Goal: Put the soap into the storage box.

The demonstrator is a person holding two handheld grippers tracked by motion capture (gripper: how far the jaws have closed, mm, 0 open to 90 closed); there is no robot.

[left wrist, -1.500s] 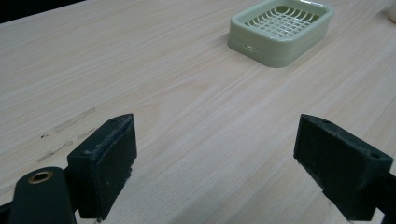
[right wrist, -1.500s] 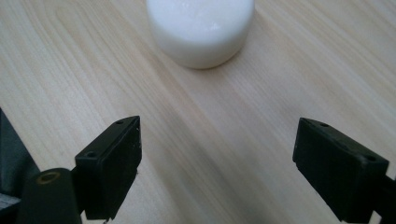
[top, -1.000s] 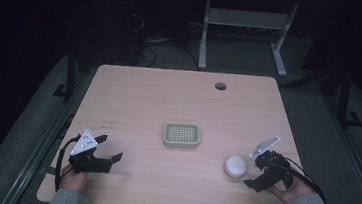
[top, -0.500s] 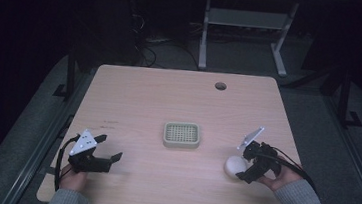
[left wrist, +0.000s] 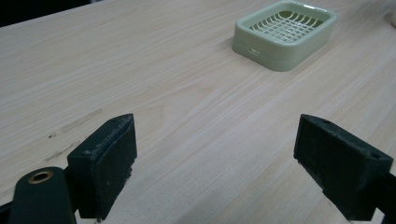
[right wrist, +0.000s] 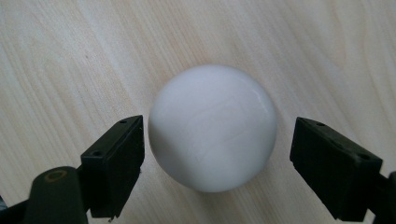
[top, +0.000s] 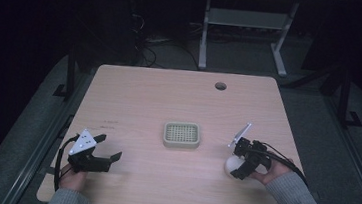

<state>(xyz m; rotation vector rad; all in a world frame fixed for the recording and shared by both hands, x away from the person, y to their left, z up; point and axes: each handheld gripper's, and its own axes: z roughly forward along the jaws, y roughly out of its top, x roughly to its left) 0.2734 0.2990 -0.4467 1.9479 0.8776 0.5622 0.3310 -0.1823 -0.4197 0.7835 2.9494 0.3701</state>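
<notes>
A round white soap bar (top: 232, 163) (right wrist: 213, 127) lies on the wooden table (top: 179, 102) at the right front. My right gripper (top: 236, 166) (right wrist: 215, 173) hangs over it, pointing down, open, with one jaw on either side of the soap and neither touching it. A pale green soap dish (top: 182, 135) (left wrist: 285, 33) with a grid top sits in the middle of the table. My left gripper (top: 108, 149) (left wrist: 229, 172) rests low at the left front, open and empty, pointing toward the dish.
A round cable hole (top: 220, 85) is near the table's far edge. Behind the table stands a metal desk frame (top: 241, 32) on dark floor. Cables trail from both grippers.
My right gripper moved left and tipped down over the white soap, so its jaws now straddle it. The left gripper stayed still.
</notes>
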